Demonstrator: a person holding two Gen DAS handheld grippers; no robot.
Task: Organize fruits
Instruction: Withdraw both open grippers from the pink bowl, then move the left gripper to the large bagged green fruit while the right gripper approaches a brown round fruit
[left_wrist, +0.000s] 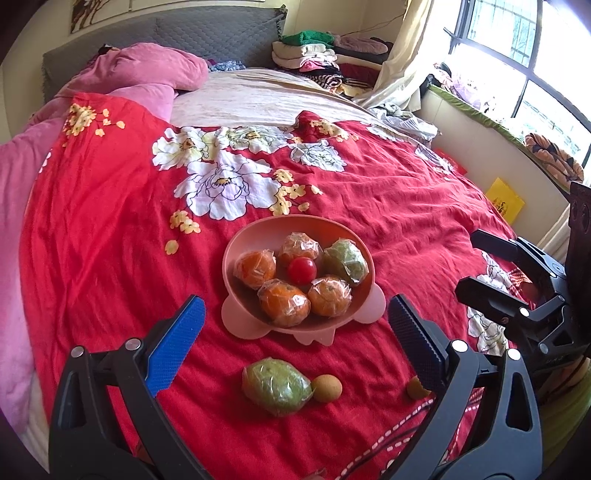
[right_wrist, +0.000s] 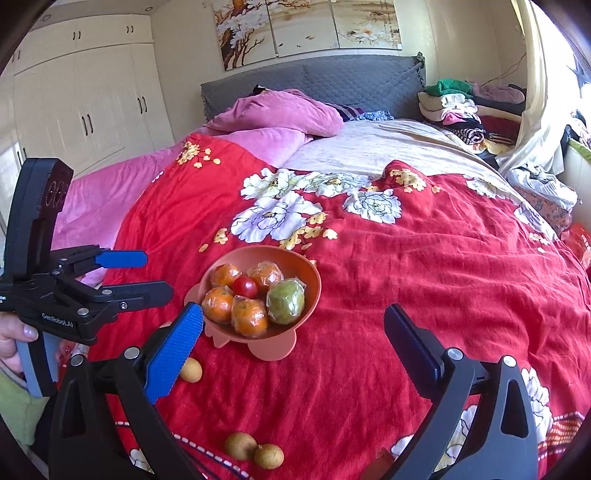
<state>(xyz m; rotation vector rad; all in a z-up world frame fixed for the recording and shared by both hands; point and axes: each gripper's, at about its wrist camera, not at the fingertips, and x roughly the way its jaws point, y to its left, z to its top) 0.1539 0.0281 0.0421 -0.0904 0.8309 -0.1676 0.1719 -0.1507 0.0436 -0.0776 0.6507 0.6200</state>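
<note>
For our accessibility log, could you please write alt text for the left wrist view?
A pink bowl on a red floral bedspread holds four wrapped oranges, a wrapped green fruit and a cherry tomato. The open left tongs frame it; another green fruit lies outside.

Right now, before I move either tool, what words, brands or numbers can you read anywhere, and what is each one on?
"GenRobot.AI": white lettering on the black body of the left tool, seen from the right wrist camera.
Yellow paper by the bed, near the window: dark marks on it, too blurred to read.
Red item beside the bed: no legible text.
Fruit wrappers in the pink bowl: clear film, no labels visible.
</note>
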